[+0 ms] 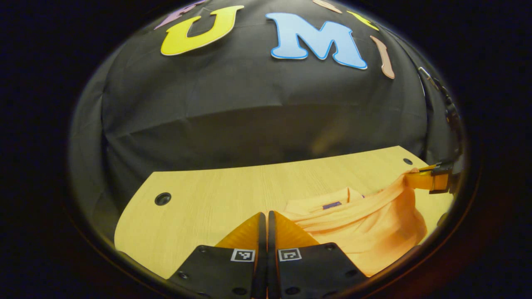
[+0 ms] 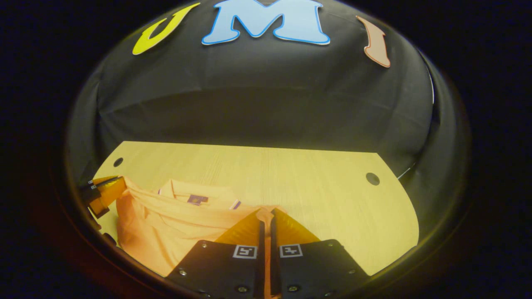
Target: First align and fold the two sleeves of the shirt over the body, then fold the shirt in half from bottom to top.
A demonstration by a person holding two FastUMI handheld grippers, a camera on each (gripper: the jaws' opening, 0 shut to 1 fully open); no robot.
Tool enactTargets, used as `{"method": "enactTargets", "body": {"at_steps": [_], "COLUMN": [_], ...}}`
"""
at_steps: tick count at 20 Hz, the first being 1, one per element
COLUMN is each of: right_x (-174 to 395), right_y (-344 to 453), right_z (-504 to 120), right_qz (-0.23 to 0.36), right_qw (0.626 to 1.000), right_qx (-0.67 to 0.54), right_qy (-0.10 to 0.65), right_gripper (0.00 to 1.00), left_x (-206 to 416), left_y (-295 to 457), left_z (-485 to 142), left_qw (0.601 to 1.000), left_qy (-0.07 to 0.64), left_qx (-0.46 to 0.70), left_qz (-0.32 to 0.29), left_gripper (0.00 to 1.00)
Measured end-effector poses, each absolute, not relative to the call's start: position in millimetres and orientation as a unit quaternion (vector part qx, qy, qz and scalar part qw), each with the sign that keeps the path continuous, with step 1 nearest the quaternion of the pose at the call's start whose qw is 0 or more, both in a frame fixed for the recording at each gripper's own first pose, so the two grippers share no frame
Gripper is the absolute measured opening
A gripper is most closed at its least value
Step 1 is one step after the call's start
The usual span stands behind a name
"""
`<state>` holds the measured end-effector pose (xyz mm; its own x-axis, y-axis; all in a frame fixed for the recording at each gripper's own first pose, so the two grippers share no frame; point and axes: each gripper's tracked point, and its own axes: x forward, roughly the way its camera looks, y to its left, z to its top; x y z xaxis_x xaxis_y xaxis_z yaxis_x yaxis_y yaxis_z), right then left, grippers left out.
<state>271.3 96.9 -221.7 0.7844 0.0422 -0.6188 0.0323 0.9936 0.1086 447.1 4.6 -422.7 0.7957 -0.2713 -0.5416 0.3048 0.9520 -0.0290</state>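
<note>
While both tongs pinch cloth, the bottom-to-top fold looks under way:
Left gripper (image 1: 263,216): fingers closed on the shirt (image 1: 365,224) hem.
Right gripper (image 2: 266,214): fingers clamped on the other corner.
Shirt: lifted edge sagging over the table (image 2: 291,174), collar (image 2: 195,193) beyond.
Next: carry both corners evenly forward to the collar, then release.

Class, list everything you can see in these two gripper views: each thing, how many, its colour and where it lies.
Shirt: one, orange, on the table, its near edge lifted by both claws.
Label: one, purple, inside the shirt's collar.
Table: one, light wood, in front of the black cloth wall.
Holes: two, dark, near the table's far corners.
Left claw: one, shut on the shirt's edge.
Right claw: one, shut on the shirt's edge.
</note>
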Motion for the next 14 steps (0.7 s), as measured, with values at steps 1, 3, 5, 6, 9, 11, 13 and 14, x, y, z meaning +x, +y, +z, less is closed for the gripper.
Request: {"method": "enactTargets", "body": {"at_steps": [1, 3, 5, 6, 9, 11, 13, 14], "right_x": [269.5, 271.3, 270.0, 269.3, 268.4, 266.1, 261.6, 262.7], "right_y": [98.0, 97.4, 96.1, 96.1, 95.8, 95.1, 97.6, 99.9], "right_z": [-222.4, -223.5, -222.9, -222.4, -218.7, -215.0, -208.3, -206.5], "right_qz": [0.004, 0.005, 0.002, 0.002, 0.003, 0.002, 0.009, 0.012], "right_qw": [0.942, 0.943, 0.942, 0.942, 0.943, 0.944, 0.946, 0.947], "right_qx": [0.057, 0.051, 0.048, 0.048, 0.045, 0.041, 0.037, 0.033], "right_qy": [0.331, 0.33, 0.331, 0.331, 0.329, 0.327, 0.323, 0.319], "right_gripper": [0.05, 0.06, 0.07, 0.08, 0.25, 0.31, 0.44, 0.51], "left_x": [447.4, 448.3, 450.0, 451.3, 452.8, 453.3, 451.1, 447.8], "left_y": [4.8, 3.2, 3.2, 5.5, 10.8, 7.9, 7.9, 8.9], "left_z": [-424.6, -427.0, -428.2, -427.3, -421.8, -418.5, -411.3, -405.7], "left_qw": [0.947, 0.946, 0.946, 0.946, 0.948, 0.946, 0.947, 0.947], "left_qy": [0.282, 0.285, 0.285, 0.284, 0.278, 0.281, 0.28, 0.279], "left_qx": [0.03, 0.032, 0.027, 0.024, 0.024, 0.019, 0.01, 0.007], "left_qz": [-0.152, -0.154, -0.154, -0.155, -0.154, -0.158, -0.158, -0.157], "left_gripper": [0.07, 0.07, 0.1, 0.14, 0.24, 0.27, 0.39, 0.41]}}
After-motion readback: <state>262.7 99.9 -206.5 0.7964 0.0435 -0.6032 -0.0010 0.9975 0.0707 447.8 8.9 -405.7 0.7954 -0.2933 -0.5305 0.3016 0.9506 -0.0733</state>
